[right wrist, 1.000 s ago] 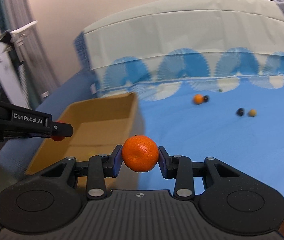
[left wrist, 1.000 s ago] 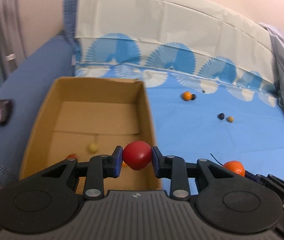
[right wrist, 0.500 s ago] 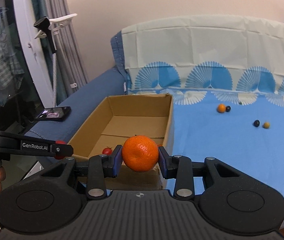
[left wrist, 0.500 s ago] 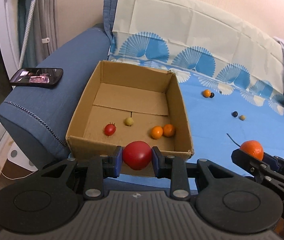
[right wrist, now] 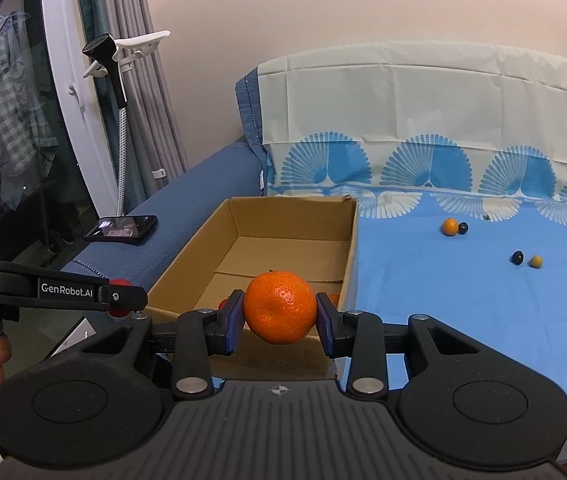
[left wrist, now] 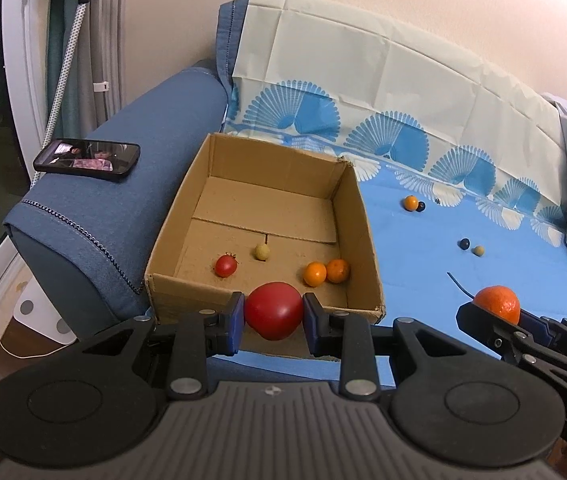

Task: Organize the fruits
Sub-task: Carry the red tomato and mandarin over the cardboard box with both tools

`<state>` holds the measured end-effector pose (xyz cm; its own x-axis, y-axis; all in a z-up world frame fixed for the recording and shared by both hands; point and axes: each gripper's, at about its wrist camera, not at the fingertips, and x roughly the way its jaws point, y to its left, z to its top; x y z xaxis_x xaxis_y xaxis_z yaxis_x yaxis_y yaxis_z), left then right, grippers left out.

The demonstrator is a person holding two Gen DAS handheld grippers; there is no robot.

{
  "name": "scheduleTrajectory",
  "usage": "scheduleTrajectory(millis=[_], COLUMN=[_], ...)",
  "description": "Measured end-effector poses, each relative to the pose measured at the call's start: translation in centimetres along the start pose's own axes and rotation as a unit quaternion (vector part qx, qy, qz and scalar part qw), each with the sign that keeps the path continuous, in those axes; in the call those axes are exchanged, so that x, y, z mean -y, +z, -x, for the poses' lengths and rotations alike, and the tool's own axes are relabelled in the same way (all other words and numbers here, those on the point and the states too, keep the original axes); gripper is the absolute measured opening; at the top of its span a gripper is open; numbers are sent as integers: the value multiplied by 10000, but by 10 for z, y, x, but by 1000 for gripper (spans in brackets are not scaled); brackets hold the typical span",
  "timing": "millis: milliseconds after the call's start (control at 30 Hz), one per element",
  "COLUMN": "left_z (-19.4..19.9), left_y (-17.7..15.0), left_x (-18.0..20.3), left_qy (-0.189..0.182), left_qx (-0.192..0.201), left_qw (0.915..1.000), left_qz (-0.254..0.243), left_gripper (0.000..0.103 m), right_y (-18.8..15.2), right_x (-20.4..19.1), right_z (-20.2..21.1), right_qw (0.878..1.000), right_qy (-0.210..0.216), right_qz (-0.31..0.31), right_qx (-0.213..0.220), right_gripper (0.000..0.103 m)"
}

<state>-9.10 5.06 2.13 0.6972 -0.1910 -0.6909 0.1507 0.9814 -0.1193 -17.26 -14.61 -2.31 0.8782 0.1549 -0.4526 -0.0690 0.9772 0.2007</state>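
Left wrist view showed the left gripper (left wrist: 273, 317) clamped on a red tomato (left wrist: 274, 315), held just short of the near wall of the cardboard box (left wrist: 365, 240). Ahead of those fingers, on the box floor, lay a small cherry tomato (left wrist: 226, 265), a pale yellowish fruit (left wrist: 261, 251) and two small oranges (left wrist: 326, 272) touching each other. Off to that gripper's right, the right gripper (right wrist: 279, 317) was closed on a mandarin (right wrist: 279, 307), also just before the box's near edge. Beyond it and to its right, on the blue sheet (right wrist: 443, 292), four small fruits (right wrist: 455, 227) lay in two pairs, well apart from the box.

To do the drop well, I judged each gripper should travel forward past the near wall before opening, and low (a tomato bruises and a round mandarin rolls). Releasing the tomato into the bare floor left of the oranges would likely avoid knocking fruit together; the two grippers looked close enough to collide, so going one at a time seemed safer.
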Motion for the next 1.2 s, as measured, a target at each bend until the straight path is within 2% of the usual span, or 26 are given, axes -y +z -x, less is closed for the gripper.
scheduleTrajectory(millis=[700, 1200], left_z=[-35, -84], left_y=[12, 45], left_x=[-8, -23], left_qy=[56, 159], left_qx=[-295, -381], left_qw=[9995, 9991], left_qz=[48, 116], left_gripper=[34, 34], right_y=[7, 19], right_x=[3, -6], right_z=[-26, -84], right_qw=[9997, 9981], right_qy=[-129, -60], right_qz=[9, 206], right_qx=[-212, -577], right_gripper=[39, 39])
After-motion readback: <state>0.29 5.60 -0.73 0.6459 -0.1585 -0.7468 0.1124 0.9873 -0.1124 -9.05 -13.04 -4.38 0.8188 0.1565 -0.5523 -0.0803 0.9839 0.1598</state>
